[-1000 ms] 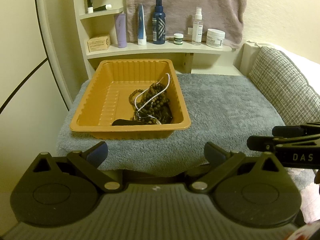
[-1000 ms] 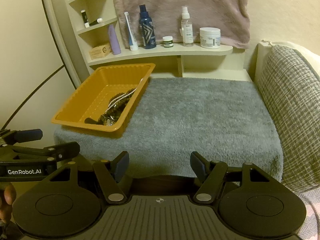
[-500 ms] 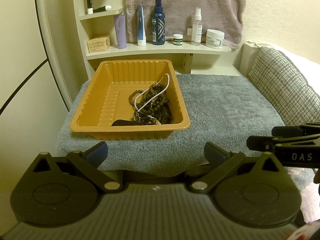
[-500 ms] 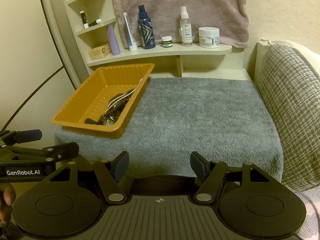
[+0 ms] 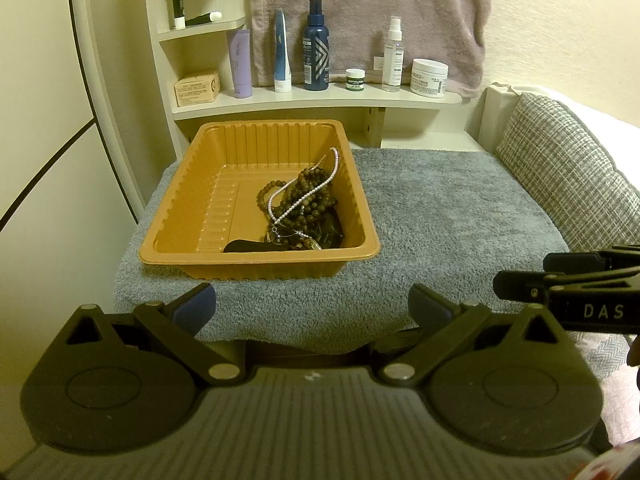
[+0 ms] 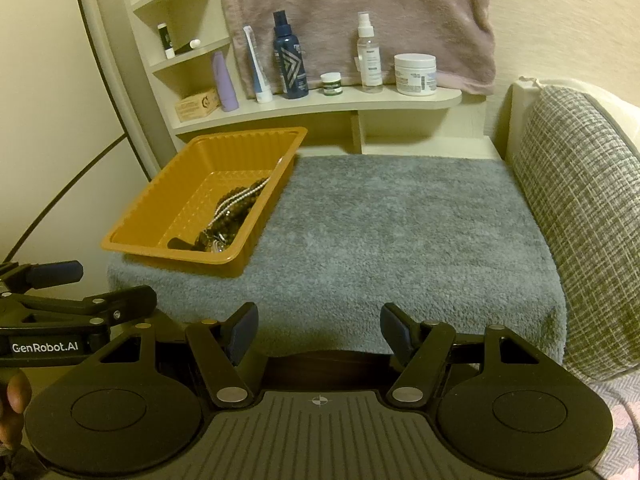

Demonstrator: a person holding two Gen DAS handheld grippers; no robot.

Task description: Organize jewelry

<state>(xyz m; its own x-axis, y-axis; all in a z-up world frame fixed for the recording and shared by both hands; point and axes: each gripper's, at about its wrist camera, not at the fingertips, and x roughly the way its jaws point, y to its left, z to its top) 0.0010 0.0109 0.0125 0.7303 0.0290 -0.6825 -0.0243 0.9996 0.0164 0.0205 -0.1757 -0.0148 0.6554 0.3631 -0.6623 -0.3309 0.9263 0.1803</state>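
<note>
In the left wrist view, our left tool (image 5: 312, 306) is spread wide and empty at the bottom; the jewelry (image 5: 302, 210) (beads, a pearl strand) lies in the orange tray (image 5: 192, 208) at centre. In the right wrist view, our right tool (image 6: 319, 330) gapes empty too, the tray at centre left on the grey towel (image 6: 400, 232).

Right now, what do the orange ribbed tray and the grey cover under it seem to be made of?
The orange ribbed tray looks like thin moulded plastic: glossy, with pressed ribs and a rolled rim. The grey cover looks like terry or fleece cloth: matte, with a fuzzy, looped pile.
</note>
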